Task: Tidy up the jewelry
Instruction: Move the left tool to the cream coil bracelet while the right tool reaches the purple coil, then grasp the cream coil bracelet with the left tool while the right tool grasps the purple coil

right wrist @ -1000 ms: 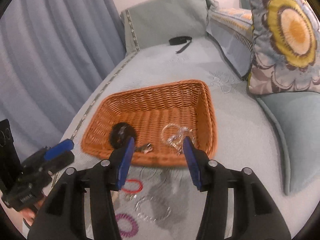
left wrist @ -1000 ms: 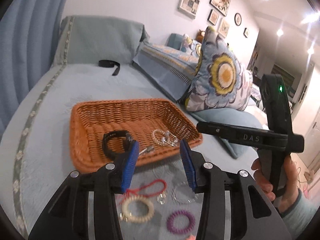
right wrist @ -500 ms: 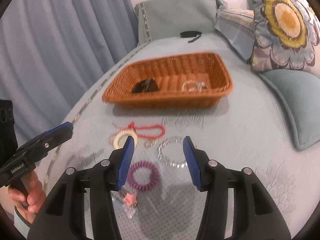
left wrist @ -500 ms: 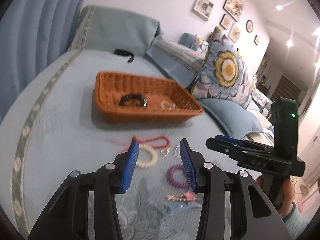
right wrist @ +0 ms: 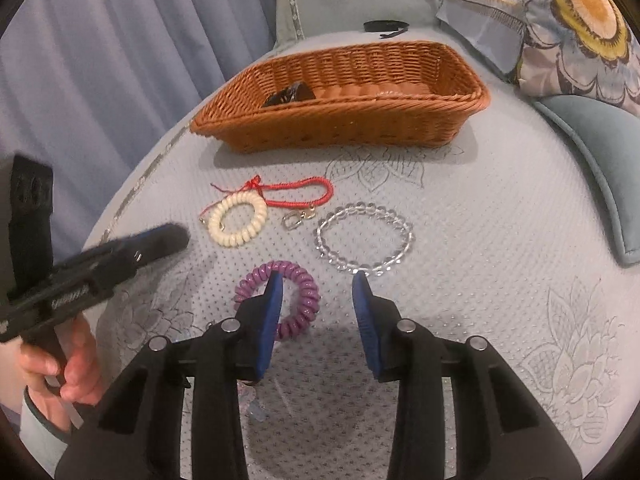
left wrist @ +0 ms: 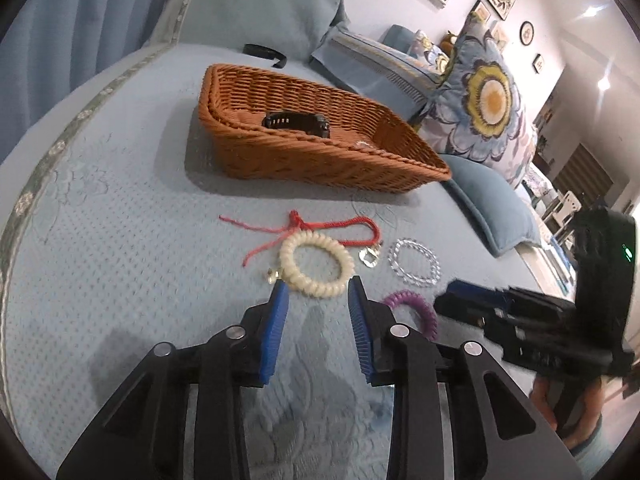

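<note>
From the left wrist camera, the woven orange-brown wicker basket (left wrist: 320,148) stands on the pale blue quilted bed cover (left wrist: 120,260) and already holds a black band (left wrist: 296,122) and something clear near its right wall (too small to name). Outside the basket, a cream spiral coil bracelet (left wrist: 316,264), a red braided cord bracelet with a metal clasp (left wrist: 344,226), a clear bead bracelet (left wrist: 414,262) and a purple spiral coil bracelet (left wrist: 412,306) lie on the cover near each other. So I judge the task is partly done: two things are in, at least four are left. The left gripper (left wrist: 316,292) has nothing between its blue pads; its jaws are closing, the tips just before the cream bracelet.

From the right wrist camera, the basket (right wrist: 344,120) has its long axis running left to right across the picture, its open side up. The red cord (right wrist: 296,196) lies stretched the same way, its loose ends pointing left. The rings lie flat. The right gripper (right wrist: 318,280) is empty, its jaws closing, the left tip over the purple coil (right wrist: 300,280) and the right tip just below the clear beads (right wrist: 364,236).
</note>
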Action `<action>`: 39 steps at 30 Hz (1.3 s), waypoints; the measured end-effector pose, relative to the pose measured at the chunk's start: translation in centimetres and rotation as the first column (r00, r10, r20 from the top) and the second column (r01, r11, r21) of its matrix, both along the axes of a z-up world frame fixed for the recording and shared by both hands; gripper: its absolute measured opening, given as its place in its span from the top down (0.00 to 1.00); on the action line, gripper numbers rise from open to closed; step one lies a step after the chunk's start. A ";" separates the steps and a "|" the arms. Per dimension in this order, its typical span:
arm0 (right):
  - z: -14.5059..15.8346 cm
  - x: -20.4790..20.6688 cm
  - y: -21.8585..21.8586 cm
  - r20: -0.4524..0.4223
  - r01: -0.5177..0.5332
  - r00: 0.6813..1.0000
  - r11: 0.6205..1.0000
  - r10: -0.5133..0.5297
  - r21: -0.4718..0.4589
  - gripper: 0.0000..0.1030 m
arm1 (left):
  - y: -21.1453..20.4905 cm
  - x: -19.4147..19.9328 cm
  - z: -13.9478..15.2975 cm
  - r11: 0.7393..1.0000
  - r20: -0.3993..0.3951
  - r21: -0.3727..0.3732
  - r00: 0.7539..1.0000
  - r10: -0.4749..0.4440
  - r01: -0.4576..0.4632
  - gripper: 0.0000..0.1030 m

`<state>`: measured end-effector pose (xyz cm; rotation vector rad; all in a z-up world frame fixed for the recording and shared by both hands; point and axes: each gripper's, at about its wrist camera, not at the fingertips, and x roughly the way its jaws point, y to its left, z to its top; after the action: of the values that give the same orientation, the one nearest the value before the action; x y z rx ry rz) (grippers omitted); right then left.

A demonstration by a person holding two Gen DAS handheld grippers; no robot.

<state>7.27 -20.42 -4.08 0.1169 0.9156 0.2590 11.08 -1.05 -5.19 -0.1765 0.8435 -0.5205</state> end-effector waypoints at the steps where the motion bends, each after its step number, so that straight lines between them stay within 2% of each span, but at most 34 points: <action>1: -0.1 0.0 0.2 0.000 -0.003 1.000 1.000 0.003 -0.006 0.70 | -0.2 0.4 0.0 1.000 0.002 0.007 1.000 0.001 -0.001 0.72; 7: -0.6 0.3 0.4 -0.009 -0.006 1.000 1.000 0.006 -0.025 0.70 | -1.6 2.9 -0.4 0.996 -0.004 0.092 1.000 0.000 0.001 0.73; 9: -0.8 0.5 0.5 -0.018 -0.005 1.000 0.999 0.004 -0.033 0.70 | -2.1 3.7 -0.8 0.991 -0.031 0.131 0.999 -0.005 0.009 0.75; 10: -0.9 0.5 0.6 -0.019 -0.006 1.000 0.999 0.005 -0.038 0.70 | -2.4 3.9 -0.9 0.990 -0.038 0.140 0.999 -0.014 0.019 0.77; 21: -1.4 1.1 2.2 0.002 -0.010 1.000 0.992 0.011 -0.124 0.70 | -4.0 5.5 -1.4 0.972 -0.075 0.229 0.997 -0.029 0.045 0.77; 23: -1.5 0.9 3.0 0.020 -0.010 1.000 0.983 0.014 -0.183 0.75 | -4.2 5.0 -1.5 0.965 -0.060 0.260 0.998 -0.025 0.039 0.85; 25: -1.6 0.7 3.5 0.030 -0.020 0.999 0.978 0.027 -0.210 0.84 | -4.3 4.3 -1.5 0.957 -0.047 0.286 0.999 -0.024 0.036 0.89; 27: -1.7 0.5 3.7 0.037 -0.026 0.999 0.975 0.035 -0.220 0.89 | -4.1 3.8 -1.4 0.958 -0.047 0.283 0.999 -0.028 0.040 0.90; 30: -1.6 0.2 3.6 0.047 -0.023 0.998 0.975 0.034 -0.222 0.90 | -3.7 2.9 -1.3 0.961 -0.030 0.273 0.999 -0.032 0.039 0.91; 34: -1.2 0.1 3.0 0.058 -0.008 0.998 0.981 0.020 -0.195 0.91 | -2.1 1.3 -0.3 0.985 0.002 0.174 1.000 -0.010 0.010 0.91; 39: 0.0 -0.2 2.0 0.095 0.017 0.996 0.987 -0.002 -0.159 0.91 | 0.3 -0.3 2.4 0.997 0.064 0.064 0.997 0.044 -0.048 0.91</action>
<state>7.08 -18.43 -4.12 -0.0382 0.8385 0.1799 10.82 -0.79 -2.79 -0.1182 0.7929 -0.4526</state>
